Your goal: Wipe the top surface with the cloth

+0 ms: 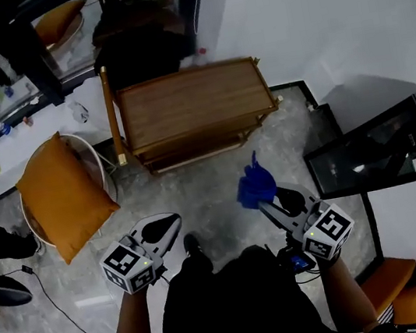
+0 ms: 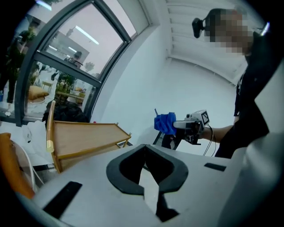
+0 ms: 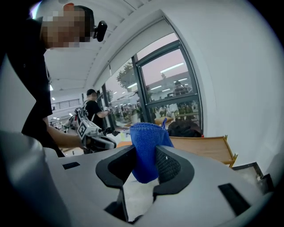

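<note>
The right tool (image 1: 269, 203) has its jaws clamped on the blue cloth (image 1: 255, 185), which sticks out bunched beyond the tips. The cloth is in the air at 5 o'clock from the wooden worktop (image 1: 193, 102), apart from it. The left tool (image 1: 169, 225) is at 7 o'clock from that worktop, jaws closed tip to tip with nothing between them. An orange cushion (image 1: 63, 195) lies on a round chair (image 1: 95, 153) at 9 o'clock

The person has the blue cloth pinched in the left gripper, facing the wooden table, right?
Not quite: the blue cloth is pinched in the right gripper, as the right gripper view shows; the left gripper is shut on nothing.
</note>
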Action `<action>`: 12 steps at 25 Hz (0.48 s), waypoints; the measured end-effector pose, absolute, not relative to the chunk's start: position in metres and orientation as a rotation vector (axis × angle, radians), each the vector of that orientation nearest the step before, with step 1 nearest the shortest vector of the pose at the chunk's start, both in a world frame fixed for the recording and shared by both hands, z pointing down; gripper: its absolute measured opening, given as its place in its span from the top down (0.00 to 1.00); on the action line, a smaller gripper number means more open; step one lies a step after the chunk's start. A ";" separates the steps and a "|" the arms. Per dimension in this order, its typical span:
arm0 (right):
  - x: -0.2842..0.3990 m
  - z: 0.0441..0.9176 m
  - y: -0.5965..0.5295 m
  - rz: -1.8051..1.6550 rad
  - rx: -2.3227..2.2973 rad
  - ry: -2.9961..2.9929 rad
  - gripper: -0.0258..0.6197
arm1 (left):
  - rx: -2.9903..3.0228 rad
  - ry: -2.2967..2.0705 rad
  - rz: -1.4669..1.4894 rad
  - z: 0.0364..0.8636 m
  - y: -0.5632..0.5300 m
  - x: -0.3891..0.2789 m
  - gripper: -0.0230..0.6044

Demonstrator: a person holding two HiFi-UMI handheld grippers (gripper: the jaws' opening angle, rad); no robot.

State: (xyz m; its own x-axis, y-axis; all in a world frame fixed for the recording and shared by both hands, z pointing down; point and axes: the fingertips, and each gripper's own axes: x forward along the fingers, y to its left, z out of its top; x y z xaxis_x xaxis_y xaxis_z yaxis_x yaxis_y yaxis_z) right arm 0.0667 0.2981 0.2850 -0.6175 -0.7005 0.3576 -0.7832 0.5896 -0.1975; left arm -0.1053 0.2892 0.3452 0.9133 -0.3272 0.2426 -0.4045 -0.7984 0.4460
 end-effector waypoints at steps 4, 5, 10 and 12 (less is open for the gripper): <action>0.058 0.292 0.272 0.474 1.202 -2.552 0.75 | 2.554 -0.517 0.188 0.354 0.258 -0.109 0.94; 0.057 0.294 0.266 0.467 1.184 -2.546 0.75 | 2.547 -0.516 0.176 0.355 0.252 -0.107 0.94; 0.059 0.299 0.218 0.520 1.158 -2.546 0.75 | 2.505 -0.552 0.101 0.356 0.218 -0.100 0.94; 0.060 0.305 0.196 0.539 1.132 -2.559 0.75 | 2.475 -0.576 0.083 0.362 0.203 -0.097 0.94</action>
State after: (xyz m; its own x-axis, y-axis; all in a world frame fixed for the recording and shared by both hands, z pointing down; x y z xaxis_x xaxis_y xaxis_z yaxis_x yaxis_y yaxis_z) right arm 0.0602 0.1956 0.3052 -0.6486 -0.6440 0.4058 -0.7529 0.6209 -0.2181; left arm -0.0972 0.2027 0.3623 0.9043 -0.3843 0.1859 -0.4212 -0.7322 0.5353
